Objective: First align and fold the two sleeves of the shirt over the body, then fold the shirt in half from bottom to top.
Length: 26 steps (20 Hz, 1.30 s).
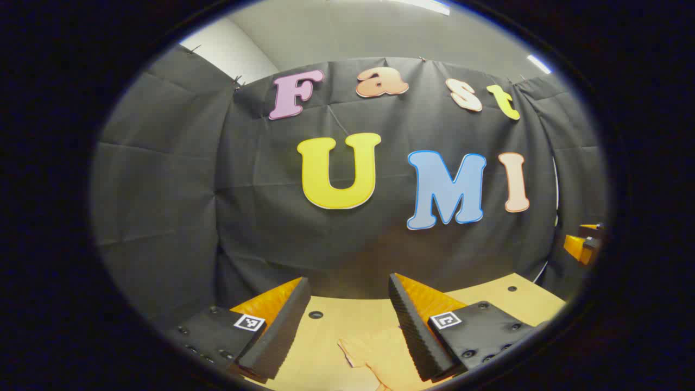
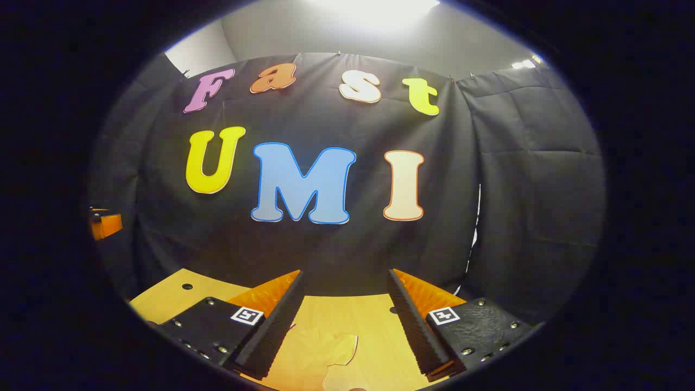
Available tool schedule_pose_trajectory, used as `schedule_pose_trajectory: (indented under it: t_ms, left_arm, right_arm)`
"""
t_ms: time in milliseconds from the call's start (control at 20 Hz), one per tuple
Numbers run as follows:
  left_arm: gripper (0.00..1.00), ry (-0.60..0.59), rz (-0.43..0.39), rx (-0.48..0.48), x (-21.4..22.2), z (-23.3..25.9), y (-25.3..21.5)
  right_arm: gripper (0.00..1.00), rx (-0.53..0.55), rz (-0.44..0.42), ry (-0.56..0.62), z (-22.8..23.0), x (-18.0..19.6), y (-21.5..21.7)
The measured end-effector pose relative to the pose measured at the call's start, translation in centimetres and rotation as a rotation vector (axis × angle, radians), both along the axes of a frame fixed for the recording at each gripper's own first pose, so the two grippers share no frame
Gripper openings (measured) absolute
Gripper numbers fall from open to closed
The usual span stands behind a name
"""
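left gripper [image 1: 347, 326]: jaws apart, above shirt [image 1: 380, 353] | right gripper [image 2: 345, 320]: jaws apart, over table [image 2: 174, 296]

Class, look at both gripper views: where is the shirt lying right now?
The shirt lies on the wooden table, low in the left gripper view between the open fingers, and likewise in the right gripper view.
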State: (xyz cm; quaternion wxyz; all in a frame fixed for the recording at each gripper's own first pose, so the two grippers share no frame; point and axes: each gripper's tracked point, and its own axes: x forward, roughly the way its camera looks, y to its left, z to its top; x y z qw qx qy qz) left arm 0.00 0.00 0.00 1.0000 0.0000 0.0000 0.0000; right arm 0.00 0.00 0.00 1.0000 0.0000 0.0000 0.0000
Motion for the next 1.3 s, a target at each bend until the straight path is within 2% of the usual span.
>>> schedule_pose_trajectory:
  t_ms: [450,750,950,1300]
  left_arm:
    - [0.96,0.018,-0.034,0.059,0.4,-0.8,-3.1]
    - [0.96,0.02,-0.045,0.076,0.4,-0.9,-4.3]
    - [0.96,0.023,-0.055,0.08,0.4,-0.7,-5.0]
    - [0.96,0.029,-0.046,0.083,0.5,-1.1,-5.4]
  right_arm:
    - [0.95,0.02,0.009,0.031,-0.8,0.1,0.3]
    - [0.95,0.035,0.004,0.11,-4.0,1.1,-0.2]
    - [0.95,0.019,0.007,0.214,-8.1,2.8,-0.3]
    - [0.95,0.027,0.044,0.459,-19.6,6.2,-0.2]
